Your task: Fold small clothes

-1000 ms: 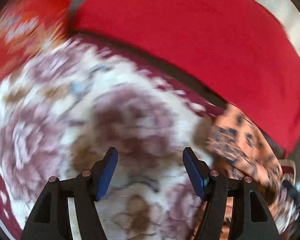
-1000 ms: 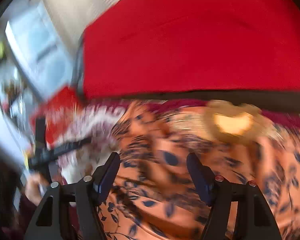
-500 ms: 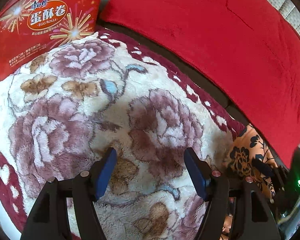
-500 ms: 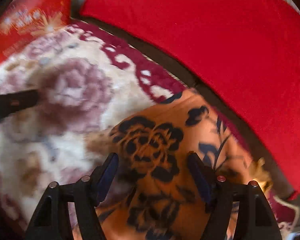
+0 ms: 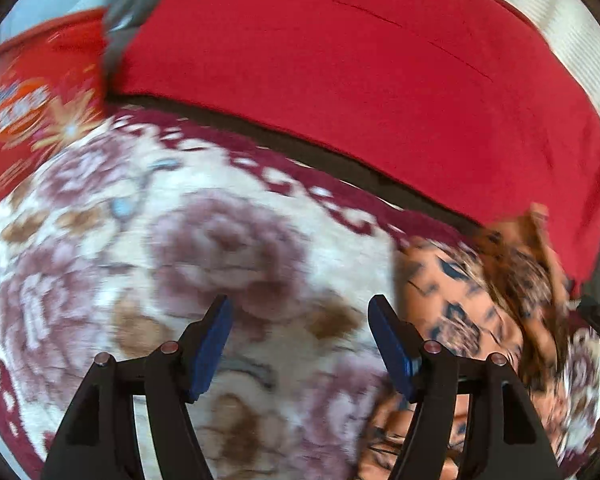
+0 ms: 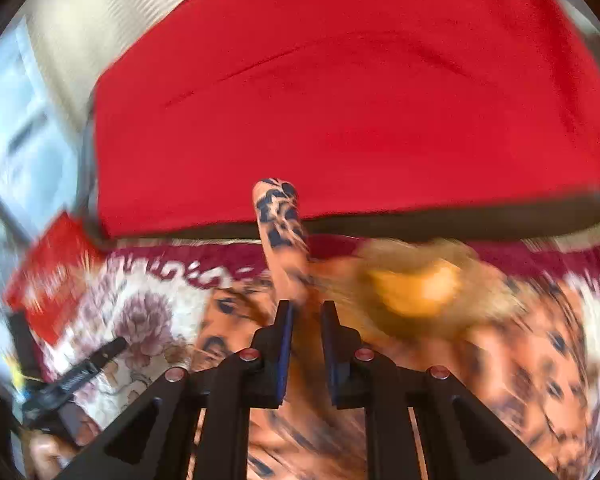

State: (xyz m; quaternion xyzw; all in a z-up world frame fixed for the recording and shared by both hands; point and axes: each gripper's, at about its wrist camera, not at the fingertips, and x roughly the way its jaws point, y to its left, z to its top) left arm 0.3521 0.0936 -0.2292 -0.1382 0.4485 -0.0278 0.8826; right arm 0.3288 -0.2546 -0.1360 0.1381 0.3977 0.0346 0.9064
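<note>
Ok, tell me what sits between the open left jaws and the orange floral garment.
Left wrist view: only the flowered plush blanket separates the left gripper from the orange floral garment, whose edge lies just beside the right-hand jaw.

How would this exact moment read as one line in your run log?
right gripper: shut on orange floral garment | left gripper: open, empty, over floral blanket

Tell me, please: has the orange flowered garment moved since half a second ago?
Yes. The right gripper has shut on the orange garment and lifted a fold, which now stands up in front of the red cushion.
</note>
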